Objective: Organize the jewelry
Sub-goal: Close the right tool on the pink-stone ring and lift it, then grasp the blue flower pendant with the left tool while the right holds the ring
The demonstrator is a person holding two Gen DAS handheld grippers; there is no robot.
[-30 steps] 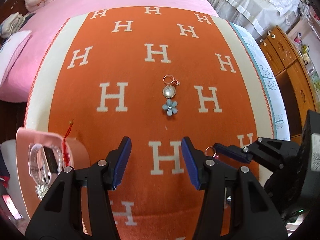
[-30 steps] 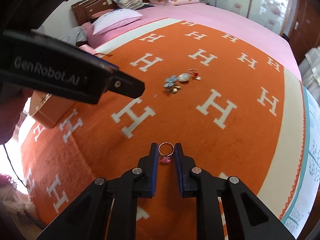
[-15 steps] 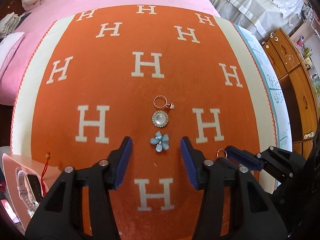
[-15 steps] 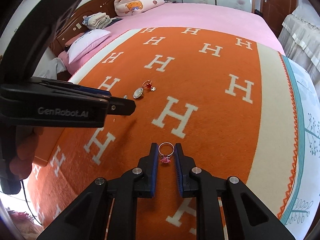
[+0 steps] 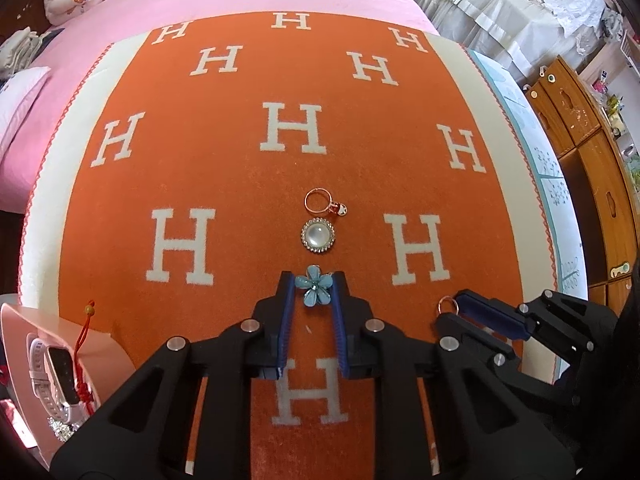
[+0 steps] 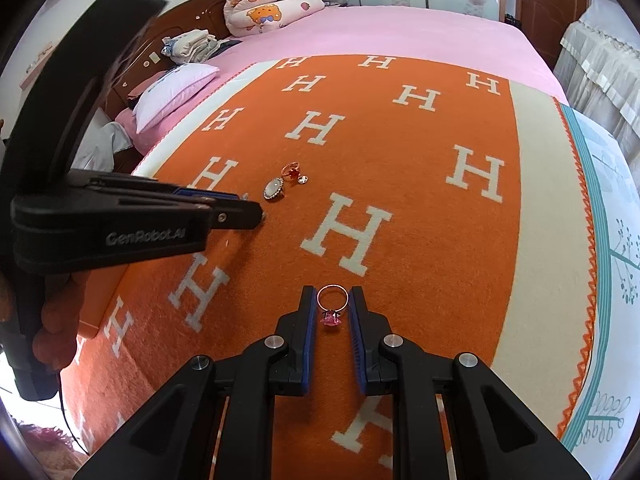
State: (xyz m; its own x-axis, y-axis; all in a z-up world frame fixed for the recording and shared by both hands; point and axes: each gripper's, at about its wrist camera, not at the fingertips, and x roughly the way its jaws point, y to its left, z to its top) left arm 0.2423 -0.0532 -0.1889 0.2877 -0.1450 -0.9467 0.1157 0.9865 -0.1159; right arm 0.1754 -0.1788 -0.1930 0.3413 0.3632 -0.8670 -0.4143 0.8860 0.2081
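Note:
A blue flower brooch [image 5: 314, 289] lies on the orange H-pattern blanket [image 5: 224, 168]. My left gripper [image 5: 313, 286] has closed around it, its jaws touching the petals on both sides. Just beyond lie a round pearl brooch [image 5: 318, 236] and a gold ring with a red stone [image 5: 322, 202]. My right gripper [image 6: 332, 300] is shut on a gold ring with a pink stone [image 6: 331, 306], held above the blanket; it also shows in the left wrist view [image 5: 445, 304]. The right wrist view shows the pearl brooch [image 6: 274, 189] and the red ring [image 6: 291, 171].
A pink jewelry box [image 5: 22, 364] at lower left holds a white watch [image 5: 52, 372] and a red cord [image 5: 83, 344]. Pillows [image 6: 176, 90] and a rolled quilt [image 6: 272, 4] lie at the bed's head. A wooden cabinet [image 5: 592, 184] stands to the right.
My left gripper moved forward to the blue flower brooch and its jaws closed onto it. My right gripper kept holding the pink-stone ring.

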